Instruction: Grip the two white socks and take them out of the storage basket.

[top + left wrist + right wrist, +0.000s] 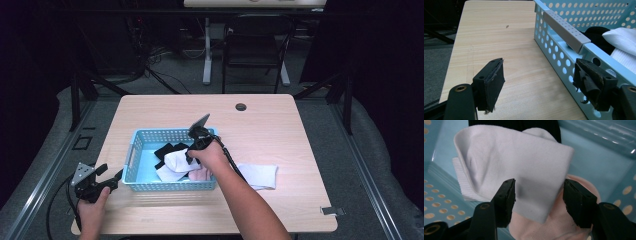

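Note:
A light-blue perforated basket stands on the wooden table, left of centre. In it lie a folded white sock, a black sock and a pale pink sock. My right gripper points down into the basket. In the right gripper view its jaws stand open just above the white sock, which lies over the pink sock; the pads do not press it. My left gripper is open by the basket's front left corner. In the left gripper view its right jaw is against the basket wall.
Another white sock lies flat on the table, right of the basket. A cable hole sits near the table's far edge. A black chair and a table leg stand beyond. The basket has a grey handle.

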Tool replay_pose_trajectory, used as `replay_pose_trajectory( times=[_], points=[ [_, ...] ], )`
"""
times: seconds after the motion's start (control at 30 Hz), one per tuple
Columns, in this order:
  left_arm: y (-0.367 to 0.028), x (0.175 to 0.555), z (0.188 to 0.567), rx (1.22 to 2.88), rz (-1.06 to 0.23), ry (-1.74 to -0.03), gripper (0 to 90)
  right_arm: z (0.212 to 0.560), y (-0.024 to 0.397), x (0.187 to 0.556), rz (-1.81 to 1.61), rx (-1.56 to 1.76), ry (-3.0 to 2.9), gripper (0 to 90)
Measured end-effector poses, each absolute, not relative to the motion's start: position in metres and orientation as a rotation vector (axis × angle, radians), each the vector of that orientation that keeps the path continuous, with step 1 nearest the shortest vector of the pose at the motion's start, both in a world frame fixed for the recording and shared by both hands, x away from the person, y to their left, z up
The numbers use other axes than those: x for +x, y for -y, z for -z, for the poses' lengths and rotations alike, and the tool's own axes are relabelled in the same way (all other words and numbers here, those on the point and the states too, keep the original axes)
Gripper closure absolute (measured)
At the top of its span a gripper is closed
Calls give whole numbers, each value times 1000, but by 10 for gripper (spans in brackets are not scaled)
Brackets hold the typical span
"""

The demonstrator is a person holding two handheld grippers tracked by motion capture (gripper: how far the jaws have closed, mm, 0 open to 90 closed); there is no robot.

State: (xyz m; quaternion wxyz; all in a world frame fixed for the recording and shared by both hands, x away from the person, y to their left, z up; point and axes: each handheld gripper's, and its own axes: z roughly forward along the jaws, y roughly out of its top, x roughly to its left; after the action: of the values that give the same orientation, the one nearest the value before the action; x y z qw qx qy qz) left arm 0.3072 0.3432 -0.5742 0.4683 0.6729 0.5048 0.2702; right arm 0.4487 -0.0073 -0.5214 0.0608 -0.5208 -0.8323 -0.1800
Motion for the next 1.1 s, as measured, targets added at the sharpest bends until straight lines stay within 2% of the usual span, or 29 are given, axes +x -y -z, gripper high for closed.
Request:
replay_pose_trajectory(
  times=[0.13, 0.47, 0.67, 1.1],
  points=[
    [-343, 307, 574, 1650, -663, -1239, 246, 520, 8, 449, 556, -1531, 2535, 451],
    [-342, 307, 574, 1656, -662, -1236, 245, 509, 8, 442, 720, -1479, 2582, 734],
    [-342, 307, 574, 1656, -661, -1236, 246, 501, 9, 435, 787, -1430, 2677, 857],
    [-342, 308, 575, 1660, -663, -1237, 245, 474, 3, 400, 1148, -1241, 2839, 872]
  ],
)
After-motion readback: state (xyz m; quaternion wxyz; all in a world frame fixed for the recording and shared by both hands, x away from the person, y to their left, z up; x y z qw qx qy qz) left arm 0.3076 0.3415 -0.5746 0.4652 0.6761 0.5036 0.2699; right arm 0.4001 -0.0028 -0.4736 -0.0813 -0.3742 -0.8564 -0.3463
